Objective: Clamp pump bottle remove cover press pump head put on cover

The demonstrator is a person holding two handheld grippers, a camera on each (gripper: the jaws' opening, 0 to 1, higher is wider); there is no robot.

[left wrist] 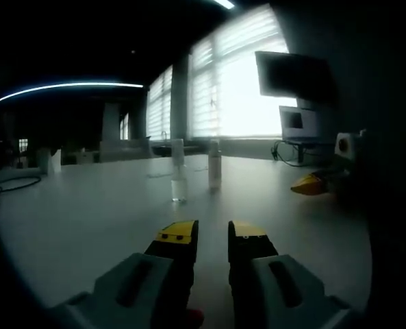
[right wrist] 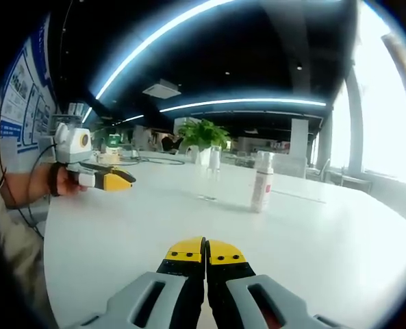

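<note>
While both tools hover low over the white table [right wrist: 326,233], the left gripper [left wrist: 213,236] has jaws slightly apart and the right gripper [right wrist: 205,252] has jaws together, each empty. Pump bottle [right wrist: 262,181] stands upright mid-table, well beyond both; clear cover [right wrist: 209,173] stands just left.

White table [right wrist: 312,240], yellow-tipped grey right gripper [right wrist: 205,251], clear bottle [right wrist: 208,175]

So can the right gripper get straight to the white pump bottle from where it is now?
Probably yes. In the right gripper view the bare white table lies between the right gripper and the white pump bottle; the clear bottle stands off to one side. The jaws look shut and would have to open first.
</note>
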